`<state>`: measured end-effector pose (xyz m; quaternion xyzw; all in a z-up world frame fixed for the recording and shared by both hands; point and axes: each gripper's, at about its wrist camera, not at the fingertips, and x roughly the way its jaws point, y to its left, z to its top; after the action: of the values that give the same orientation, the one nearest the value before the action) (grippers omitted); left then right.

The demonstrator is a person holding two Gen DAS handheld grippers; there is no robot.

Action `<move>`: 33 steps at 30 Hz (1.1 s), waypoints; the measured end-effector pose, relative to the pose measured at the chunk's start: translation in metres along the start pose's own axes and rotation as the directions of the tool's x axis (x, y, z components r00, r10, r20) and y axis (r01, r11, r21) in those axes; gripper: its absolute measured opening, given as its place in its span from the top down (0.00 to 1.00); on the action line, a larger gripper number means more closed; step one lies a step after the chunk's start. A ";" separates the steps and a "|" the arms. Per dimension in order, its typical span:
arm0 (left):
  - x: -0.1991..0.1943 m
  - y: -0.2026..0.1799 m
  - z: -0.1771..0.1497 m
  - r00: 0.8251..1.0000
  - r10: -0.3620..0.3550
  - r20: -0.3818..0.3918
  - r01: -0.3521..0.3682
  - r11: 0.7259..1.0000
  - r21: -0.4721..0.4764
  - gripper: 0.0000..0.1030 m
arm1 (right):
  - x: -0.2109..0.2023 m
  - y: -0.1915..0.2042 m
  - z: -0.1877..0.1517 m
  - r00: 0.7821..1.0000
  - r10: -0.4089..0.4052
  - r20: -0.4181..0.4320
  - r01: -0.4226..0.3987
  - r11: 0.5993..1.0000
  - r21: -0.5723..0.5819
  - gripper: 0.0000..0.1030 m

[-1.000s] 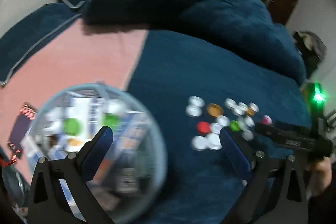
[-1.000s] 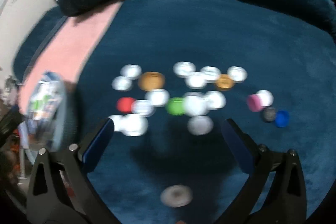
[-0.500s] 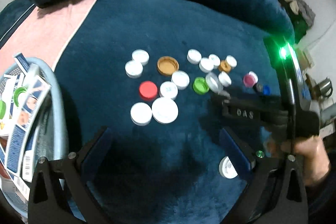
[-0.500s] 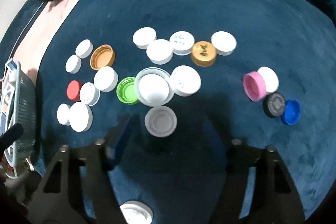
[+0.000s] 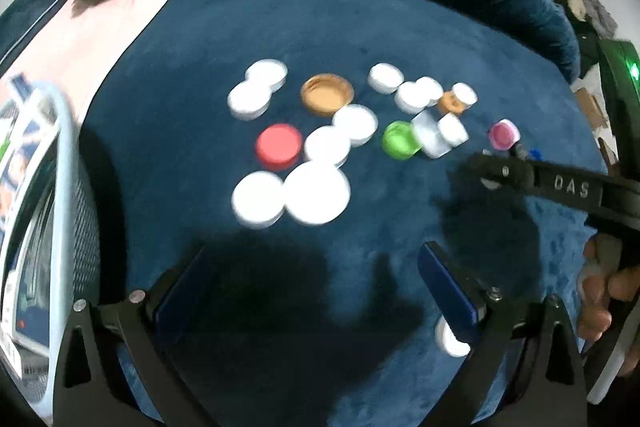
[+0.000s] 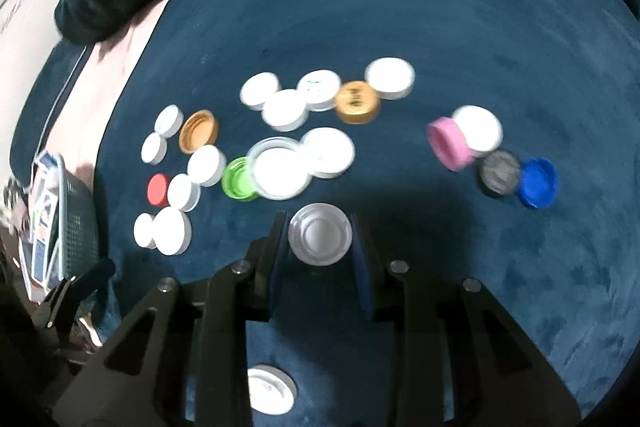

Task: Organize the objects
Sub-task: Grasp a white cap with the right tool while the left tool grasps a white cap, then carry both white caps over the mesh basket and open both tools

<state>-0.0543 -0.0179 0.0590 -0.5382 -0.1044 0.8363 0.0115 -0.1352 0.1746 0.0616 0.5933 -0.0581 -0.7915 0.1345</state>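
Several bottle caps, mostly white, lie on a dark blue blanket (image 5: 280, 19): a red cap (image 5: 279, 149), a green cap (image 5: 400, 139) and an orange cap (image 5: 327, 94) among them. My right gripper (image 6: 320, 239) points steeply down, its jaws closing on a grey cap (image 6: 320, 233), and the blue pads touch both its sides. Seen from the left wrist, the right gripper (image 5: 492, 173) sits right of the cluster. My left gripper (image 5: 312, 267) hangs open above bare blanket in front of the caps. A lone white cap (image 5: 450, 341) lies by its right finger.
A pale blue mesh basket (image 5: 66, 163) holding printed boxes stands at the left, beside a pink sheet (image 5: 88, 35). A pink cap (image 6: 446, 143), a black cap (image 6: 499, 171) and a blue cap (image 6: 538, 181) lie apart on the right. A person's hand (image 5: 604, 291) holds the right gripper.
My left gripper swung from over the basket to in front of the caps and sank. The right gripper came down onto the grey cap and went from wide open to shut on it.
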 end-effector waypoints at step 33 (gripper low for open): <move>0.020 -0.066 0.048 0.999 -0.043 0.029 0.031 0.939 0.343 0.62 | -0.029 -0.029 -0.002 0.998 0.030 0.056 -0.035 0.995 0.091 0.70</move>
<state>-0.1116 0.0415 0.0727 -0.5107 0.0321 0.8510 0.1185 -0.1294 0.2102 0.0806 0.5758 -0.1079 -0.8017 0.1184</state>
